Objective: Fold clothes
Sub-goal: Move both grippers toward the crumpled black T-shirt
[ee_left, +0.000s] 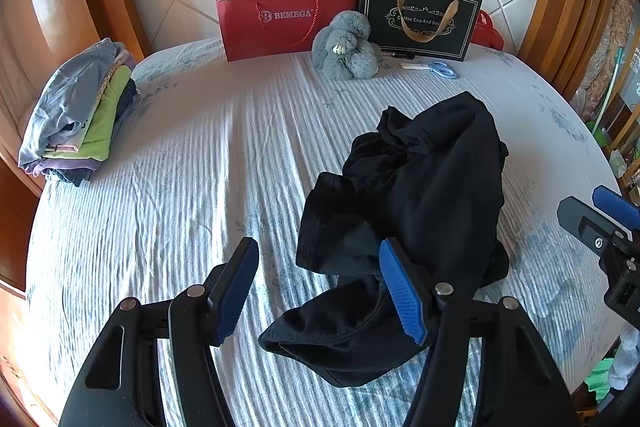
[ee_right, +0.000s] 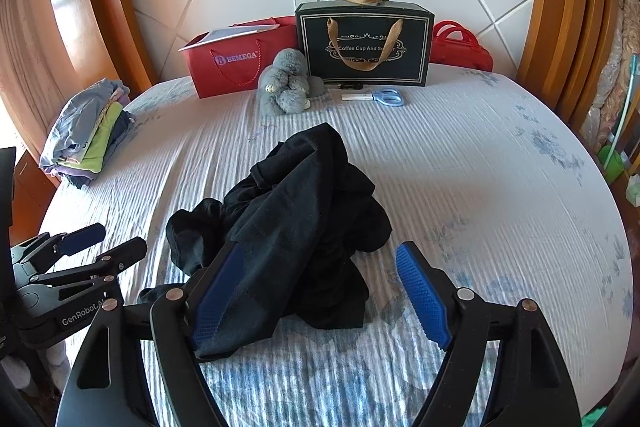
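Note:
A crumpled black garment (ee_left: 416, 195) lies in a heap on the striped bed (ee_left: 200, 155). My left gripper (ee_left: 320, 287) is open just in front of the heap's near left edge, its right finger against the cloth. In the right wrist view the same garment (ee_right: 296, 211) lies between and ahead of my open right gripper (ee_right: 320, 291), with cloth draped over its left finger. The right gripper also shows at the right edge of the left wrist view (ee_left: 600, 223). The left gripper shows at the left of the right wrist view (ee_right: 92, 247). Neither gripper holds anything.
A stack of folded clothes (ee_left: 80, 115) sits at the bed's far left. At the headboard stand a red bag (ee_left: 280, 19), a black gift bag (ee_left: 420, 15), a grey plush toy (ee_left: 348, 47) and blue scissors (ee_left: 436, 69). Wooden bed frame curves on both sides.

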Action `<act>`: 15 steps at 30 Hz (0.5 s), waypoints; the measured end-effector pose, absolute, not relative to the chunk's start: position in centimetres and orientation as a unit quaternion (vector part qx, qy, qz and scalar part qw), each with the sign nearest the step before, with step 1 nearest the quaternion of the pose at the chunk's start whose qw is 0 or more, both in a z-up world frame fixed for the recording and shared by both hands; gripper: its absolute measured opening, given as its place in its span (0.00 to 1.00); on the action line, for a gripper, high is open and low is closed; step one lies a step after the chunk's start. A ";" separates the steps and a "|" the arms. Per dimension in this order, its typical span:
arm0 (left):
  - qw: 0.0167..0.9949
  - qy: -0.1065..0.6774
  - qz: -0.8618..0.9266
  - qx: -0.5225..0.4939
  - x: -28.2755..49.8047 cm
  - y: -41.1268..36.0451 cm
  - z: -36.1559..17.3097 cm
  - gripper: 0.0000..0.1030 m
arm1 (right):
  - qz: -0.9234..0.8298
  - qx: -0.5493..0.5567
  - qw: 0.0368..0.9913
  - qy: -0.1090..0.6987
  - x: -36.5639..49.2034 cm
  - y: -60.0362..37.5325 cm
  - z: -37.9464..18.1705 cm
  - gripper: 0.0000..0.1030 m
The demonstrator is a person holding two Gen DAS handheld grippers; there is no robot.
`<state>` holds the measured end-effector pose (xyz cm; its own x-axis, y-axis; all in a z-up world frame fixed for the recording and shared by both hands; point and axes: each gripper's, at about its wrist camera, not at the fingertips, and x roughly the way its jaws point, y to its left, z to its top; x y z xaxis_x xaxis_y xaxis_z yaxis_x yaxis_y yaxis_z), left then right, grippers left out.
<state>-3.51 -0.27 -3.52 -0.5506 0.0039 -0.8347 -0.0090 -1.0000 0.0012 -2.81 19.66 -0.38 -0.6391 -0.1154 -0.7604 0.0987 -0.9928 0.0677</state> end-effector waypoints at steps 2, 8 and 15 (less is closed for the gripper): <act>0.004 0.003 0.880 -0.475 -3.6 -0.2 -3.6 0.62 | -0.905 0.422 0.059 -0.009 -2.9 19.6 -0.4 0.76; 0.001 0.004 0.879 -0.477 -3.7 -0.3 -3.6 0.62 | -0.903 0.426 0.058 -0.008 -3.1 19.6 -0.7 0.76; 0.002 -0.001 0.872 -0.490 -4.2 -0.6 -4.4 0.63 | -0.900 0.432 0.057 -0.007 -3.2 19.8 -1.2 0.79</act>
